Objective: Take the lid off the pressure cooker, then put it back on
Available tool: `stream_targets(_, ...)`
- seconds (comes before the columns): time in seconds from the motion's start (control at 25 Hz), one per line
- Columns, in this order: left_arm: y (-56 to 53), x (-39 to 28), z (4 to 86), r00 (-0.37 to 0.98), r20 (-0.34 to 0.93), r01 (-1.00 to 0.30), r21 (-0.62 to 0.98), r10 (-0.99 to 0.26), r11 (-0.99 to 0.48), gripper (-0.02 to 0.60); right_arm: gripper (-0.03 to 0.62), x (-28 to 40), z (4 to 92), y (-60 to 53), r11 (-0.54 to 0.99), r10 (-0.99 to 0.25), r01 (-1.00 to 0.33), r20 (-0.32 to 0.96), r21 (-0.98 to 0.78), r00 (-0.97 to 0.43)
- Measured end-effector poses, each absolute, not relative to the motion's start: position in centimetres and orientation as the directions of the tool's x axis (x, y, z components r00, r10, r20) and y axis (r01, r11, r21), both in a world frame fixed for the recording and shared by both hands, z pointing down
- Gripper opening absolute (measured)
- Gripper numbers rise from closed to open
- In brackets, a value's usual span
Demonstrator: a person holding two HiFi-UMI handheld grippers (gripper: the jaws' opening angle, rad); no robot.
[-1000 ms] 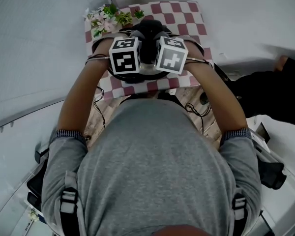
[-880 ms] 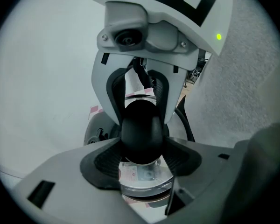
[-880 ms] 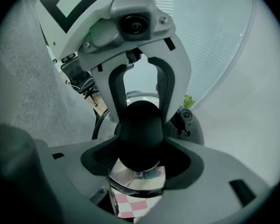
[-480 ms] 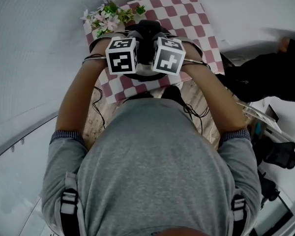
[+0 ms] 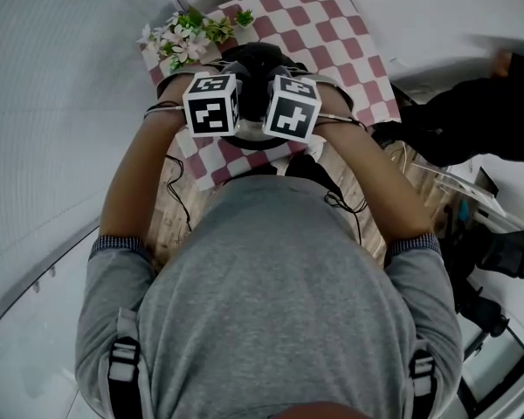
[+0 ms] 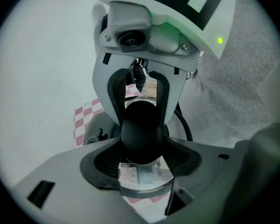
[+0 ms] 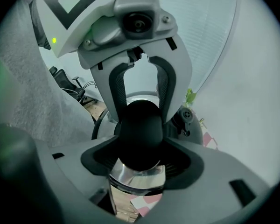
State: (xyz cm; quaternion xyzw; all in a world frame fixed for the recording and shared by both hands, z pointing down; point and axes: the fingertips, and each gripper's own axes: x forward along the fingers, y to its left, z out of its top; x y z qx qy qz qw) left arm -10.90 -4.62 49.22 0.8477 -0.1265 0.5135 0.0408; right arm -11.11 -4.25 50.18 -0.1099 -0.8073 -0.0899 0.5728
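Observation:
The pressure cooker [image 5: 255, 59] stands on a red-and-white checked cloth [image 5: 332, 24]; only its dark top and a strip of steel rim show past the marker cubes. My left gripper [image 6: 140, 158] and my right gripper [image 7: 140, 161] face each other over it. Each is shut on the same rounded black handle [image 6: 140, 129], which fills the gap between the pads. That handle [image 7: 140, 125] has shiny steel [image 7: 135, 181] below it. In the head view the left gripper [image 5: 213, 105] and the right gripper [image 5: 288, 108] sit side by side. A small valve [image 7: 185, 115] sits on the grey lid.
Artificial flowers [image 5: 188, 33] lie at the cloth's far left corner. The cloth covers a wooden table [image 5: 170, 208], where cables [image 5: 345, 203] trail by the person's forearms. A person in dark clothes [image 5: 472, 120] is at the right. White walls surround the table.
Both grippers have moved together a short way and rolled, so the cubes stand closer and more tilted. Both stay closed on the black handle. The head view has swung, so the cloth looks turned.

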Motion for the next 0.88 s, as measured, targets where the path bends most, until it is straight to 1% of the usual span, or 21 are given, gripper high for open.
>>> stream_targets(0.4,-5.2,-11.8,50.8,0.453,0.879,-0.236,-0.042,-0.148,-0.971,0.298,0.293,-11.9,51.7,-4.9,0.969,0.052,0.246,0.953,0.025,-0.3)
stream_targets(0.68,-5.7,-12.0,51.5,0.494,0.859,-0.245,-0.01,-0.134,-0.97,0.298,0.293,-12.2,52.5,-5.3,0.972,0.082,0.235,0.953,-0.012,-0.291)
stream_targets(0.88,-5.7,-12.1,51.7,0.521,0.847,-0.262,0.037,-0.109,-0.964,0.298,0.293,-12.3,52.8,-5.3,0.965,0.117,0.258,0.947,-0.037,-0.299)
